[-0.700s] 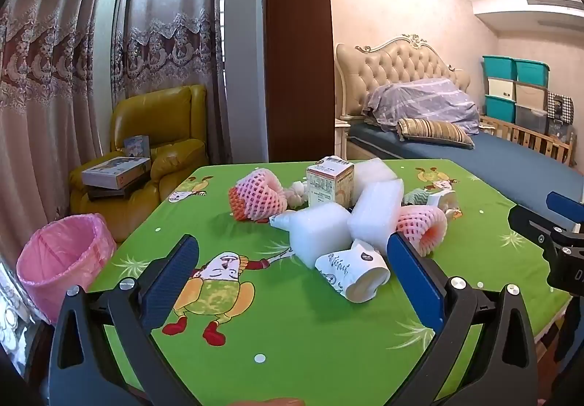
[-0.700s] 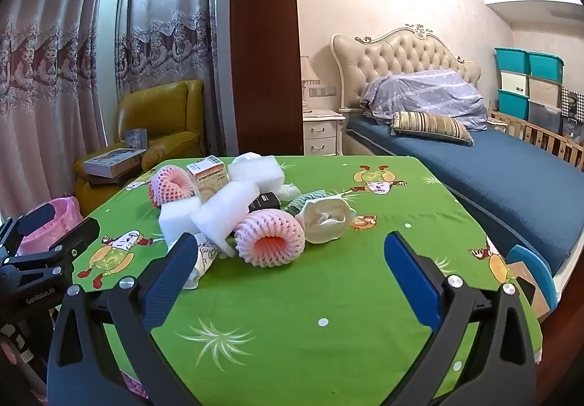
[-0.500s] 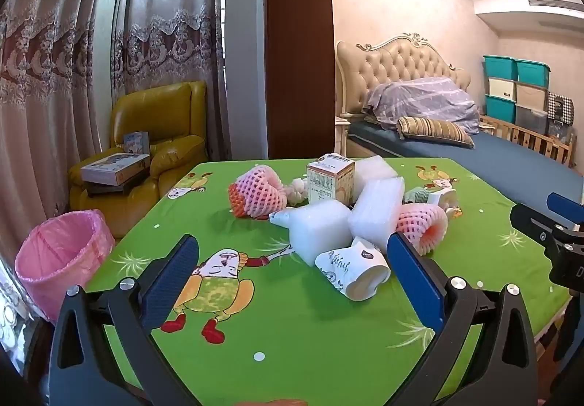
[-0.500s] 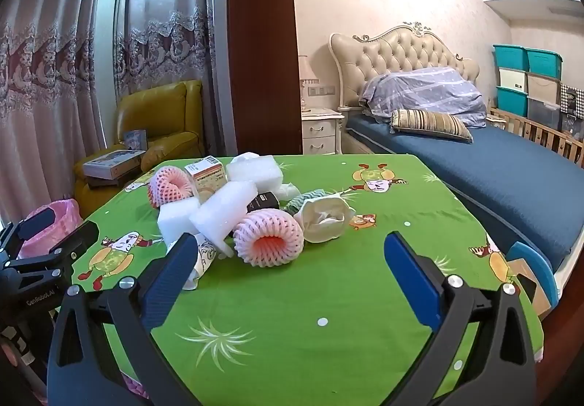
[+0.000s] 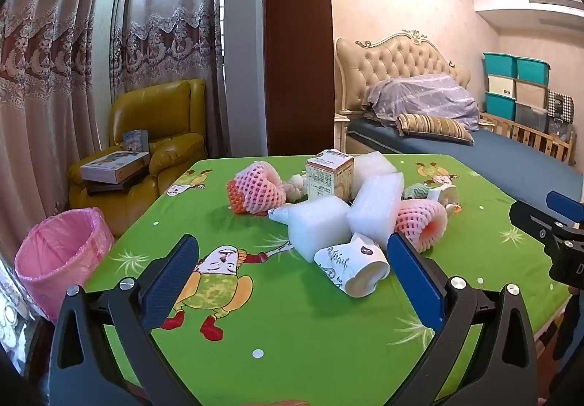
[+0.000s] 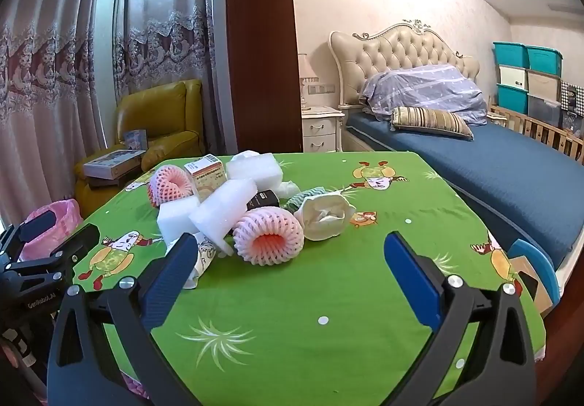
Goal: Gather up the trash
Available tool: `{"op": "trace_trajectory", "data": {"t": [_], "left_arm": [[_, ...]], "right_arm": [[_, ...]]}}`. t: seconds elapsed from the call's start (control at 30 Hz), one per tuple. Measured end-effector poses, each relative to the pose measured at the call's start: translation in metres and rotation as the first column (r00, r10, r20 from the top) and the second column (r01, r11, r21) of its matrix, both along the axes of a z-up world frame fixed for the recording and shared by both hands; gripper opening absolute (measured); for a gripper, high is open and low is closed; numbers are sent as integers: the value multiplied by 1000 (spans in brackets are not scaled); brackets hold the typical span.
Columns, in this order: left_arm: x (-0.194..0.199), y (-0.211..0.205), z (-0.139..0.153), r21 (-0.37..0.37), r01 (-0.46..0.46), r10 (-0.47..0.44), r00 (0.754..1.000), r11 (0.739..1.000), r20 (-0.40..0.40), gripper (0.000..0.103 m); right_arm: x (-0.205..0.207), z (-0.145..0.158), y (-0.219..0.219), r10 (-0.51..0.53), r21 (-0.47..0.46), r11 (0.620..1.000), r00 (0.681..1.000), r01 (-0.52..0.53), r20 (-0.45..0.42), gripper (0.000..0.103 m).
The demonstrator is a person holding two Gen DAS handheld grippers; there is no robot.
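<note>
A heap of trash lies mid-table on the green cartoon cloth (image 5: 292, 325): white foam blocks (image 5: 319, 221), two pink foam fruit nets (image 5: 255, 189) (image 6: 268, 236), a small carton (image 5: 328, 176), a crushed paper cup (image 5: 352, 265) and a crumpled white wrapper (image 6: 325, 216). My left gripper (image 5: 292, 271) hangs open before the heap, nothing between its blue pads; the cup lies just inside its right finger. My right gripper (image 6: 290, 269) is open too, short of the nearer pink net, empty. A pink-lined bin (image 5: 60, 258) stands on the floor left of the table.
A yellow armchair (image 5: 160, 143) with boxes on it stands behind the bin, curtains beyond. A bed (image 6: 474, 165) runs along the table's right side, with stacked storage boxes (image 6: 525, 77) at its far end. A brown pillar (image 5: 297, 41) rises behind the table.
Both views have shifted only slightly; the heap sits a little lower and nearer in the right wrist view. Both grippers stay wide open and empty.
</note>
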State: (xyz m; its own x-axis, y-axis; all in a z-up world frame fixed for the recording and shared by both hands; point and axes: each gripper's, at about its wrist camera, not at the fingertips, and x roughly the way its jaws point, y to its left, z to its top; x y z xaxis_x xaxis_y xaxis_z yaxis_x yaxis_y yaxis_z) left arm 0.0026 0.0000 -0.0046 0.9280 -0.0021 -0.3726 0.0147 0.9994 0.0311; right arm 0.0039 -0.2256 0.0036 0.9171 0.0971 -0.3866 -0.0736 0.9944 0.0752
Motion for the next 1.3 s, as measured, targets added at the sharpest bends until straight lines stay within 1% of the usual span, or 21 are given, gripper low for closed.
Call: {"op": "trace_trajectory", "data": {"t": [0.33,0.4,0.43,0.57,1.3], "left_arm": [[1,0,0,2,-1,1,1000,1000,-3,97],[1,0,-2,0,-1,1,1000,1000,-3,97],[1,-1,-8,0,-1,1,1000,1000,-5,97],[2,-2,-13,0,-2,2,1000,1000,-8,97],[3,-2,-16,1,1,-1,1000,1000,-16,97]], "right_arm": [[0,-1,-1,-1,7,1000,1000,1,-4,99],[0,-2,-2,-1,11,1000,1000,2,-8,99],[1,-2,-2,-2,13,1000,1000,2,-9,99],[1,-3,-1,-1,13,1000,1000,1,-10,99],[1,-5,-2,-1,24,1000,1000,2,-23,99]]}}
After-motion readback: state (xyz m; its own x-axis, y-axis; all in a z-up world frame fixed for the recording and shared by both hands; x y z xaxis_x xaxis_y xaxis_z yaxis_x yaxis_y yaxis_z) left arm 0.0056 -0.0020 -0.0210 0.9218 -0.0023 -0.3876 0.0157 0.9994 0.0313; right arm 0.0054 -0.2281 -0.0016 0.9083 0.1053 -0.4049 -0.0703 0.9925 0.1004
